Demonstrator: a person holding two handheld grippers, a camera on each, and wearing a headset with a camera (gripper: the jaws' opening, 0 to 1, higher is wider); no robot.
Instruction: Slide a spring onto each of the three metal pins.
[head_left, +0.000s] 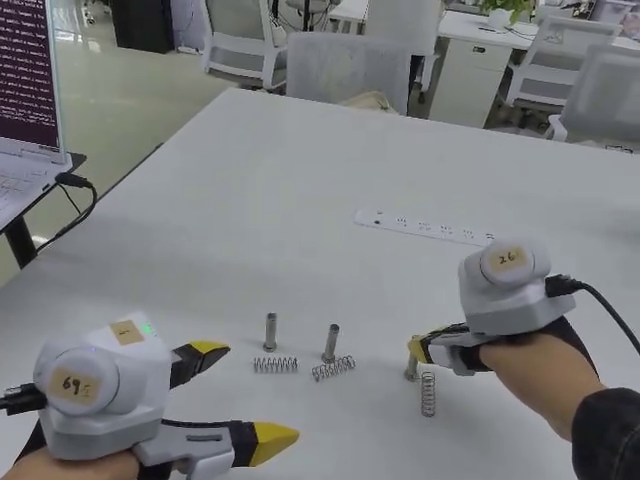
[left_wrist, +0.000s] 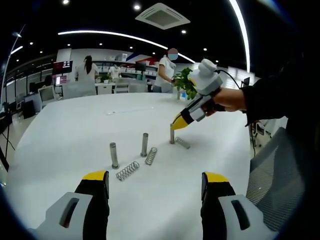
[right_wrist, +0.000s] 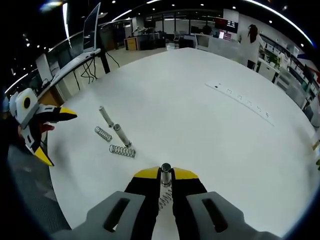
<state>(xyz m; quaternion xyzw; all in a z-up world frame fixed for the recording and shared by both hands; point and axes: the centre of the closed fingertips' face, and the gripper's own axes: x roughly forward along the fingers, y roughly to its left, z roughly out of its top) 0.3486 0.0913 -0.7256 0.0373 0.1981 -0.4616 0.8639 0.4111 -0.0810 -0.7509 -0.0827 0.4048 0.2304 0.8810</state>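
Three short metal pins stand upright on the white table (head_left: 300, 200): a left pin (head_left: 270, 331), a middle pin (head_left: 331, 342) and a right pin (head_left: 412, 371). A spring (head_left: 275, 364) lies by the left pin. A second spring (head_left: 333, 368) lies by the middle pin, and a third spring (head_left: 429, 393) lies beside the right pin. My right gripper (head_left: 418, 350) is shut on the right pin (right_wrist: 165, 175), with the third spring (right_wrist: 165, 200) under its jaws. My left gripper (head_left: 245, 395) is open and empty, short of the pins (left_wrist: 114, 155) and springs (left_wrist: 127, 170).
A white power strip (head_left: 425, 227) lies further back on the table. A laptop (head_left: 25, 90) sits on a side stand at the left, its cable hanging down. Office chairs (head_left: 345, 65) stand beyond the far edge.
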